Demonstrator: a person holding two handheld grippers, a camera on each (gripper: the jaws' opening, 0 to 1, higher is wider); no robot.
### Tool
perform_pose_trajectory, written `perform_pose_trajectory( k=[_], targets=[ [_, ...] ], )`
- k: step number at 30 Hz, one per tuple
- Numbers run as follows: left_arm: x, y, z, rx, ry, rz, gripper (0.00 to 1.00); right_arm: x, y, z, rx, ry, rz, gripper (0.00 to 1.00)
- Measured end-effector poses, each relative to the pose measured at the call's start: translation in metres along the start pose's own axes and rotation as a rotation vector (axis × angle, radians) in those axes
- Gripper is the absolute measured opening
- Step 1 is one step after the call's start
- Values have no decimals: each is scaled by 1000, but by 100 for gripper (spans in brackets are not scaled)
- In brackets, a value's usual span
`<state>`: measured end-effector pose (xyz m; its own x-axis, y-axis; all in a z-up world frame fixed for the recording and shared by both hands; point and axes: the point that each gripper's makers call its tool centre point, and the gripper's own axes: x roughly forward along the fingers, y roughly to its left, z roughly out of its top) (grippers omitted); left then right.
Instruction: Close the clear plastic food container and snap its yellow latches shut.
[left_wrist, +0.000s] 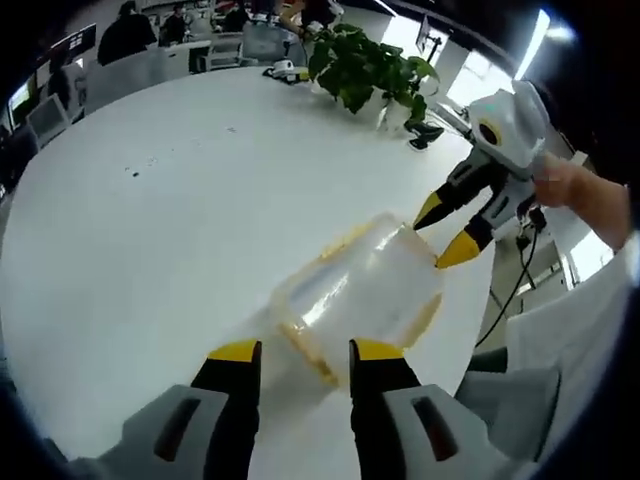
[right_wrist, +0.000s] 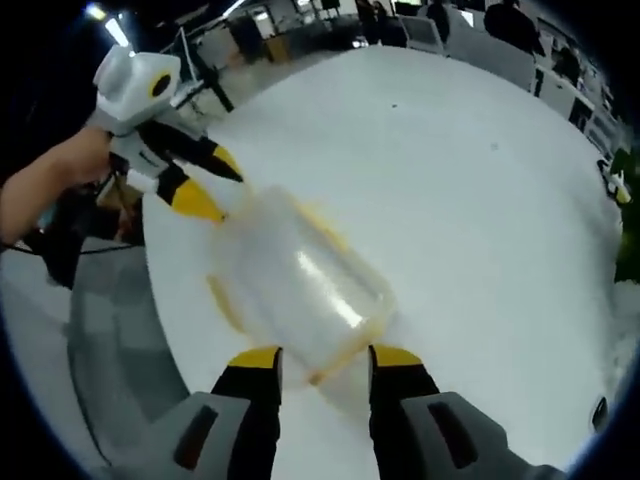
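Observation:
The clear plastic container (left_wrist: 360, 295) with yellow trim lies on the white table (left_wrist: 170, 220), blurred. My left gripper (left_wrist: 305, 352) stands open, its yellow tips either side of the container's near end. My right gripper (left_wrist: 445, 232) comes in from the right, open, its tips at the far end of the container. In the right gripper view the container (right_wrist: 300, 285) lies just ahead of the open right gripper (right_wrist: 325, 360), and the left gripper (right_wrist: 208, 182) is open at its far end. Whether the latches are snapped is too blurred to tell.
A leafy green plant (left_wrist: 365, 65) stands at the back of the table, with small dark items beside it. The table's edge (left_wrist: 485, 310) runs close to the container, next to the person's body. Hands (left_wrist: 575, 185) hold the grippers. Seated people and chairs (left_wrist: 130, 40) are beyond.

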<state>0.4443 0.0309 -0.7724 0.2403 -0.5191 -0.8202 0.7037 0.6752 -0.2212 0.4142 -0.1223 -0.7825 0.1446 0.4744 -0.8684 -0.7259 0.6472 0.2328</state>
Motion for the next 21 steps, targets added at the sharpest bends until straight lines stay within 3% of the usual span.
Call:
perform_pose_trajectory(
  k=[11, 14, 21],
  targets=[
    [0, -4, 3, 137, 19, 3, 34, -2, 0, 2, -161, 38, 9, 28],
    [0, -5, 4, 216, 29, 2, 32, -4, 0, 3, -190, 42, 14, 28],
    [-1, -8, 6, 316, 50, 2, 30, -3, 3, 6, -266, 57, 16, 27]
  ],
)
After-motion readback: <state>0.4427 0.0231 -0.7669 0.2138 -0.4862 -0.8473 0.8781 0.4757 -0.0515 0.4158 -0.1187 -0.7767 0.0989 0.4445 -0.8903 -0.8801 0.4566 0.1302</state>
